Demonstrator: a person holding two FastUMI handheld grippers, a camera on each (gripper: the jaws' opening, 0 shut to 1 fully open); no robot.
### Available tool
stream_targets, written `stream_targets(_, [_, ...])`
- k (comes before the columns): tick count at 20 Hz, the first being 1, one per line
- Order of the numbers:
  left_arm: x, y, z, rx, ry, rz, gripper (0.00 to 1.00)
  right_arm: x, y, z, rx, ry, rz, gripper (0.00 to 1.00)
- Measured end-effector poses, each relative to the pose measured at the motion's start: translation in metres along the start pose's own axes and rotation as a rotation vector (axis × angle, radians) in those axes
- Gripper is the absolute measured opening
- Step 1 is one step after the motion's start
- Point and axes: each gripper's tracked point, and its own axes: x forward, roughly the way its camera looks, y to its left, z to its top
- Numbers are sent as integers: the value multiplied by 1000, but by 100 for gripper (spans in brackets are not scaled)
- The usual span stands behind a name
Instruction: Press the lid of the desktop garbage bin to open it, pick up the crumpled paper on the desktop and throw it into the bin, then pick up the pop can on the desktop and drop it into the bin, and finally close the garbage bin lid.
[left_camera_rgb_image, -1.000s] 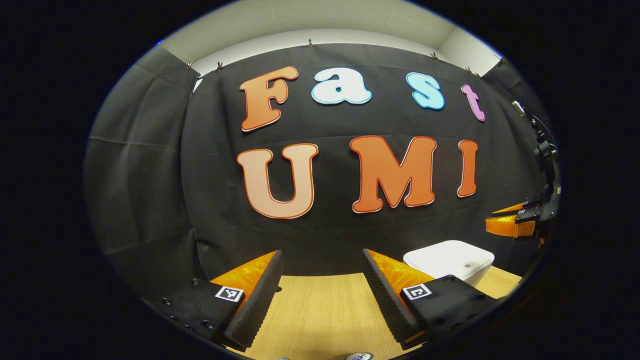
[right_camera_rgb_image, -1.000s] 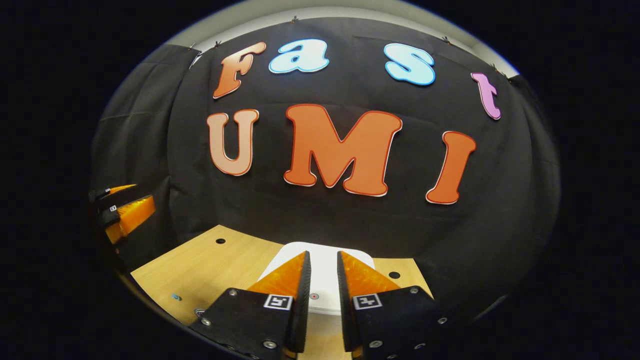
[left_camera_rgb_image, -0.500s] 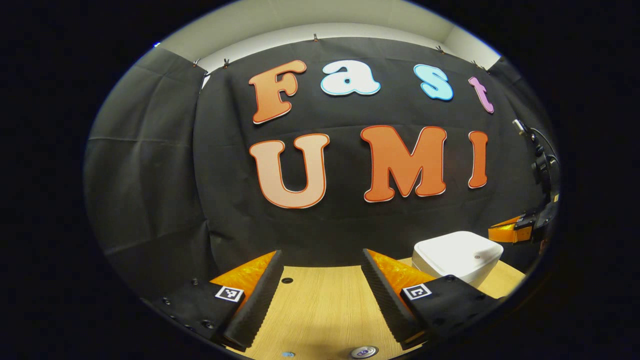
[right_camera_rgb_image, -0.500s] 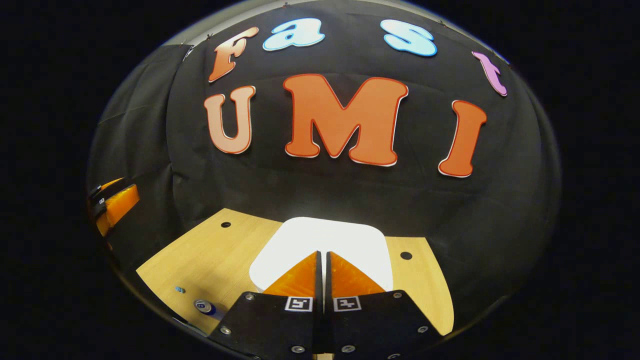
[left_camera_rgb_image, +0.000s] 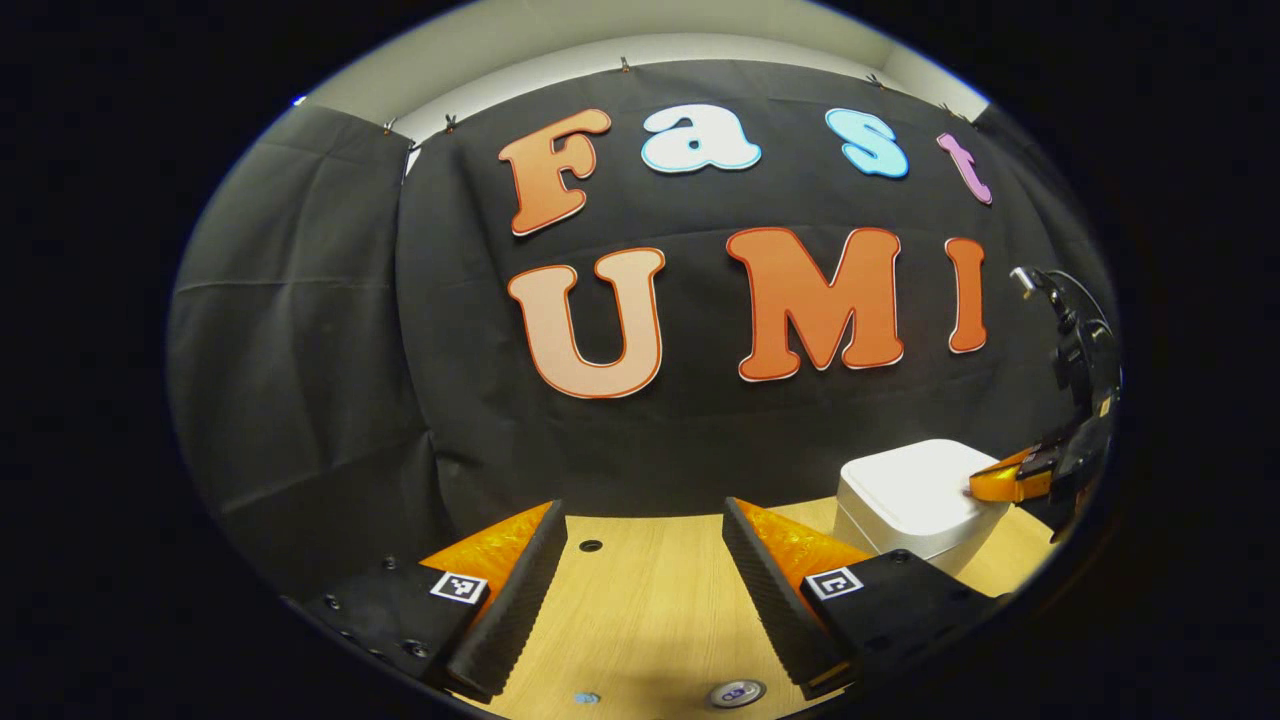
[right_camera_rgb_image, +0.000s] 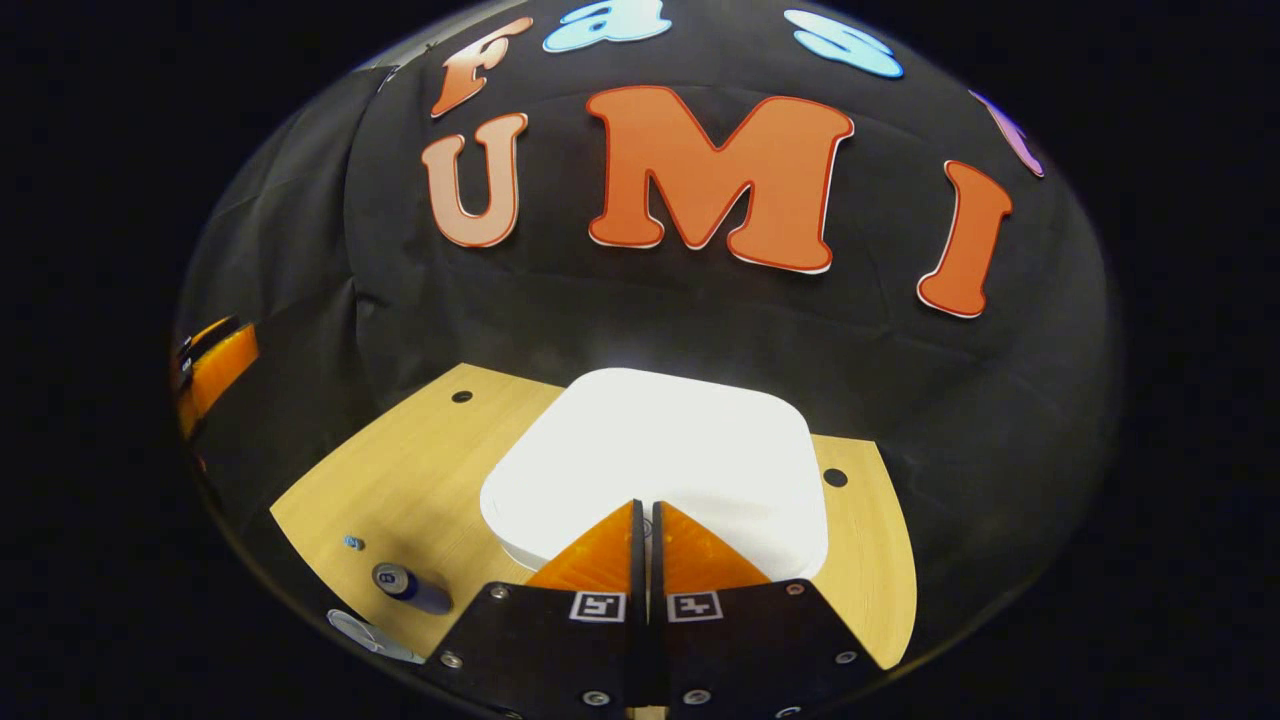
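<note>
Bin (right_camera_rgb_image: 650, 440) smooth white plastic, lid slightly glossy. Surface (right_camera_rgb_image: 420, 470) pale wood-grain, matt, smooth. Pop can (right_camera_rgb_image: 405, 585) shiny metal near surface's left front edge. Booth wall (left_camera_rgb_image: 300, 350) matt black cloth, creased.

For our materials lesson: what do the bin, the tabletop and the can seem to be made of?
Bin: probably plastic, smooth white, rounded moulded corners, bright sheen on the lid.
Tabletop: wood or wood-look laminate, pale with fine straight grain, matte, round holes in it.
Can: likely metal, a silvery end on a dark blue body; too small to be sure.
</note>
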Motion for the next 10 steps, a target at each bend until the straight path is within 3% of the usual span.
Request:
stream_targets(4, [2, -3, -3, 13, 18, 19, 100, 2, -2, -4, 55, 61, 67, 1])
stream_targets(7, [2, -7, -4, 10, 30, 30, 99, -2, -1, 9, 2, -39, 86, 1])
stream_targets(10, [-1, -4, -9, 14, 48, 62, 100, -7, -8, 23, -40, -127, 54, 2])
